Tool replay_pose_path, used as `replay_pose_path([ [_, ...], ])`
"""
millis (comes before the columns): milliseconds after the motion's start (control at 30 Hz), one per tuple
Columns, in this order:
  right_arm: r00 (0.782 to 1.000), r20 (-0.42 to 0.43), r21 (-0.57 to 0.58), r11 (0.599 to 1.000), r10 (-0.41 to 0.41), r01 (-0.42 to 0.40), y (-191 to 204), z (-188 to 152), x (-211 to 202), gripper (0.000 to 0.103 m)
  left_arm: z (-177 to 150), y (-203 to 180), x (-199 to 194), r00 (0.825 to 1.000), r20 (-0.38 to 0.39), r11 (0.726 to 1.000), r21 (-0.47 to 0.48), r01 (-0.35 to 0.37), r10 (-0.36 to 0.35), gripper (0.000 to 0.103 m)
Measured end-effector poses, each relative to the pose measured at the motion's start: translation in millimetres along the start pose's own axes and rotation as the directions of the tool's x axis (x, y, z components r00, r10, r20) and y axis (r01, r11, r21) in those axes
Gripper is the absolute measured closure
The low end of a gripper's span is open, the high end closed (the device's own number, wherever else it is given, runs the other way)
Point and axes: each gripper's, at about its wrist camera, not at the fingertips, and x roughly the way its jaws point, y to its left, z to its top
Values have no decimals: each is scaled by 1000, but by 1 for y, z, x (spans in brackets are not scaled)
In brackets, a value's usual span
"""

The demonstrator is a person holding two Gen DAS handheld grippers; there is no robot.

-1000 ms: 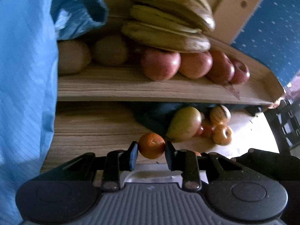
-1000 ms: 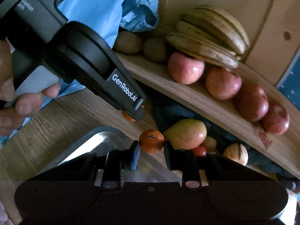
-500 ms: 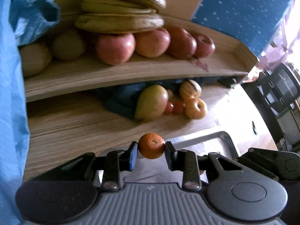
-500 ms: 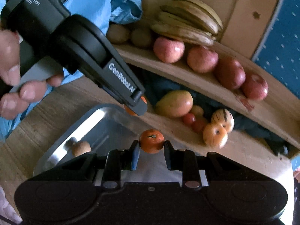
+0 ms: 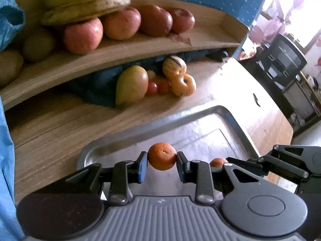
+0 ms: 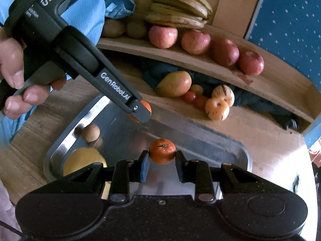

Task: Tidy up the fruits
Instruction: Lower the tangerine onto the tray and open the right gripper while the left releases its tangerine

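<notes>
My left gripper (image 5: 162, 161) is shut on a small orange tangerine (image 5: 162, 156) and holds it above the near part of a metal tray (image 5: 202, 112). My right gripper (image 6: 162, 159) is shut on a second tangerine (image 6: 162, 151) over the same tray (image 6: 238, 150). In the right wrist view the left gripper (image 6: 140, 112) reaches in from the upper left with its tangerine (image 6: 146, 106) partly hidden. In the left wrist view the right gripper's tangerine (image 5: 218, 162) peeks out at the right.
A wooden shelf (image 6: 266, 84) holds bananas (image 6: 180, 10), several red apples (image 6: 195, 41) and brown kiwis (image 6: 113, 28). Below it lie a mango (image 6: 175, 83), small tomatoes (image 6: 190, 97) and striped melons (image 6: 217, 109). The tray holds a brown fruit (image 6: 90, 133) and a yellow fruit (image 6: 84, 161).
Both grippers have pulled back from the shelf with their tangerines and now hang over the metal tray. The tray's brown and yellow fruits have come into view.
</notes>
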Motion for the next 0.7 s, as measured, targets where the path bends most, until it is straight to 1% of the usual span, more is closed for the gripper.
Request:
replay_pose_path([
  [67, 1000, -11, 10, 1000, 3, -3, 1, -5, -2, 73, -4, 0, 1, 1000, -20, 1000, 7, 14, -14, 69],
  [300, 999, -46, 47, 999, 11, -9, 10, -21, -6, 73, -14, 0, 4, 998, -59, 999, 32, 23, -21, 69],
  [700, 996, -80, 73, 997, 26, -21, 22, -35, -6, 73, -21, 0, 11, 994, -107, 998, 53, 21, -15, 68],
])
